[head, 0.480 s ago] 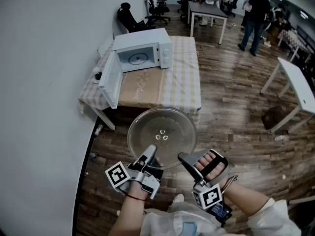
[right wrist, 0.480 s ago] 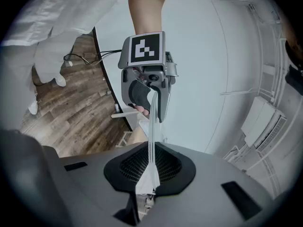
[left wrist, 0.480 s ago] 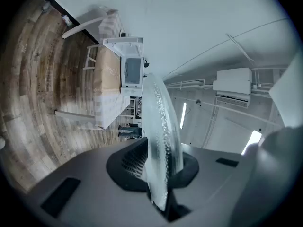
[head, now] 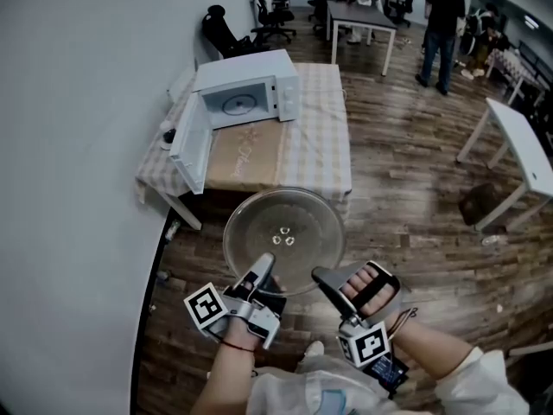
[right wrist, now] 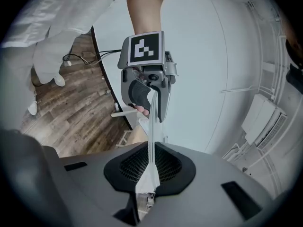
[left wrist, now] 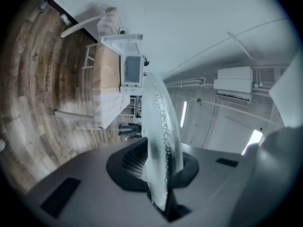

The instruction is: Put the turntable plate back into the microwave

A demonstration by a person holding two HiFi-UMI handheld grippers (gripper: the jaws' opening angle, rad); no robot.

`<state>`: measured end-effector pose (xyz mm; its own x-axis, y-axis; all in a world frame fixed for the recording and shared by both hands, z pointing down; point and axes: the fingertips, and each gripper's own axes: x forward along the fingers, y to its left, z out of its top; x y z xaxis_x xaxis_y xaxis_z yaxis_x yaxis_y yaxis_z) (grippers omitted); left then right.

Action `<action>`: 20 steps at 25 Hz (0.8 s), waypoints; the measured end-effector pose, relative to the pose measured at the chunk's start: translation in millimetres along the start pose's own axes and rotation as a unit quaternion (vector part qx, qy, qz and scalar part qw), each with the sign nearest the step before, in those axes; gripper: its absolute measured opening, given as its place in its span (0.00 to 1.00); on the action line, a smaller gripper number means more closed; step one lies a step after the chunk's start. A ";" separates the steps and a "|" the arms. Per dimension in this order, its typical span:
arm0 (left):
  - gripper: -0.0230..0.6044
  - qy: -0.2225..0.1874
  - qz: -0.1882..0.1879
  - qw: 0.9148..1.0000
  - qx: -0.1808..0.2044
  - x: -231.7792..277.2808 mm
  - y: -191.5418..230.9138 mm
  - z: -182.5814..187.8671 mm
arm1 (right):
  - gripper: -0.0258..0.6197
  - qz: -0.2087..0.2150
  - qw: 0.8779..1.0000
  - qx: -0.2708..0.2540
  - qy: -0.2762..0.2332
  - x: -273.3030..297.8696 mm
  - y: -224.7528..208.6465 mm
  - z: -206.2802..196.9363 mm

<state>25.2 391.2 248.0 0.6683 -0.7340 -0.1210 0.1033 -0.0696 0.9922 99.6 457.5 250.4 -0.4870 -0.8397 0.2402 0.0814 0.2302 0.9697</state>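
jaws clenched on the near rim of the glass turntable plate [head: 285, 227]: left gripper [head: 264, 264] and right gripper [head: 323, 277] grip it side by side, plate roughly level. the open microwave [head: 246, 100] stands well ahead on the table [head: 324, 150], slightly left, nearer the left gripper.

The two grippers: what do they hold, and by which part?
Both grip the glass turntable plate by its near rim, left gripper and right gripper side by side.
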 end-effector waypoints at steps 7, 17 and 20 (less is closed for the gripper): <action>0.08 0.007 0.003 1.000 -0.002 6.9 2.6 0.7 | 0.12 -0.002 1.000 0.004 0.002 2.6 -2.1 -4.8; 0.07 0.025 0.001 1.000 0.000 17.8 3.6 1.3 | 0.13 0.014 1.000 0.001 -0.010 5.4 2.1 -10.1; 0.07 0.027 0.002 1.000 -0.001 20.3 6.7 1.8 | 0.13 0.020 1.000 -0.001 -0.017 7.5 5.4 -11.8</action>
<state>38.1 374.7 252.2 0.7077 -0.6965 -0.1185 0.1019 -0.0654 0.9926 106.6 446.6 257.9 -0.5122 -0.8126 0.2780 0.1035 0.2630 0.9592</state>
